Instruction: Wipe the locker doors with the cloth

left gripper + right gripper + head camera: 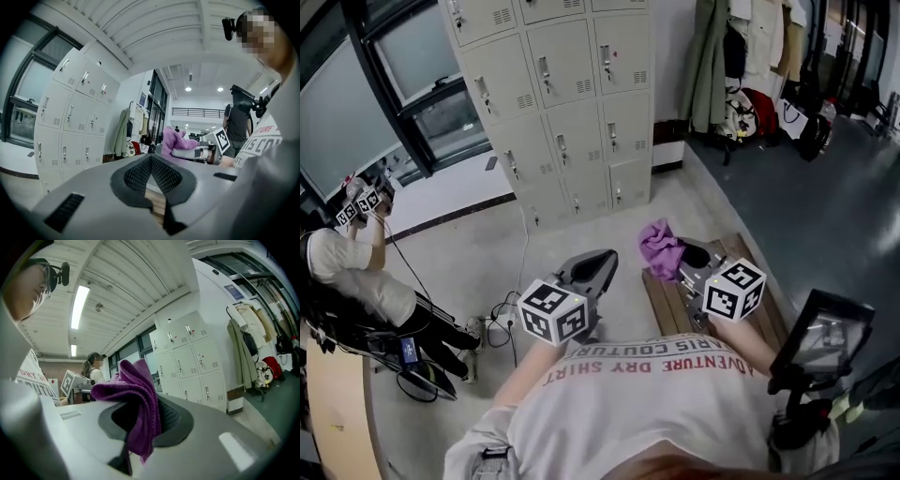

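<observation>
A bank of pale grey lockers (567, 103) stands against the far wall, a few steps ahead of me; the same lockers (70, 122) show in the left gripper view and the lockers (190, 359) in the right gripper view. My right gripper (680, 255) is shut on a bunched purple cloth (659, 246), which sticks up between its jaws as the cloth (136, 404). My left gripper (598, 267) is shut with nothing in it, level with the right one and well short of the doors. The cloth (176, 139) also shows at the right of the left gripper view.
A wooden bench (670, 305) lies on the floor under my right gripper. Cables and a power strip (497, 323) trail at the left. A seated person (356, 281) holds other grippers at far left. Coats and bags (750, 66) hang at the back right.
</observation>
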`<state>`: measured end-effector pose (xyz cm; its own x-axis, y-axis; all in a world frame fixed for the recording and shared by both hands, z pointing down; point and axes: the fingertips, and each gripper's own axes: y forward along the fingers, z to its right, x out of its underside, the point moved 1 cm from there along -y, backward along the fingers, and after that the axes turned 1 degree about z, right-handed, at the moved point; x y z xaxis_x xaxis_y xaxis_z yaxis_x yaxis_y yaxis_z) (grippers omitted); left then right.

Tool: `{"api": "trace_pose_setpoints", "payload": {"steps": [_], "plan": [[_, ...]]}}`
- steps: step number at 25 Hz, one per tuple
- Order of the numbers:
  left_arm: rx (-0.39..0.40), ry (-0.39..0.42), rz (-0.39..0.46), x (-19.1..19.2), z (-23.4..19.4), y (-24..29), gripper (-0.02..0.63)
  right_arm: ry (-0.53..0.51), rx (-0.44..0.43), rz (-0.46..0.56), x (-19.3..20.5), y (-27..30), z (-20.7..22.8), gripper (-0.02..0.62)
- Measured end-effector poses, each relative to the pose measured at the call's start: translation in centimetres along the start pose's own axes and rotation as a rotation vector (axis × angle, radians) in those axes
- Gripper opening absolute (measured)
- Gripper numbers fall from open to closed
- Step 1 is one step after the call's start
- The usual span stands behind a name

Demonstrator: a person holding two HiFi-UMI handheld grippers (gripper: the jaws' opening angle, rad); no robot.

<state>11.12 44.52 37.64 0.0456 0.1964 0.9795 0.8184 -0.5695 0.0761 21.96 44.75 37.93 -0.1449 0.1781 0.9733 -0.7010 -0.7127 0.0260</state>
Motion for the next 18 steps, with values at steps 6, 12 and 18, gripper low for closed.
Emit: {"api": "trace_pose_setpoints", "payload": {"steps": [6, 12, 18], "plan": [[0.014, 0.015, 0.001, 0.1, 1.5, -0.4, 0.002, -0.009, 0.007, 0.011, -0.1, -1.1, -0.4, 0.066], [0.024, 0.032, 0.001, 0.2, 0.8, -0.8, 0.002, -0.015, 0.007, 0.025, -0.3, -0.2, -0.4, 0.066], [0.019, 0.029, -0.008, 0.3, 2.0, -0.1, 0.002, 0.001, -0.007, 0.024, -0.4, -1.3, -0.1, 0.066]]}}
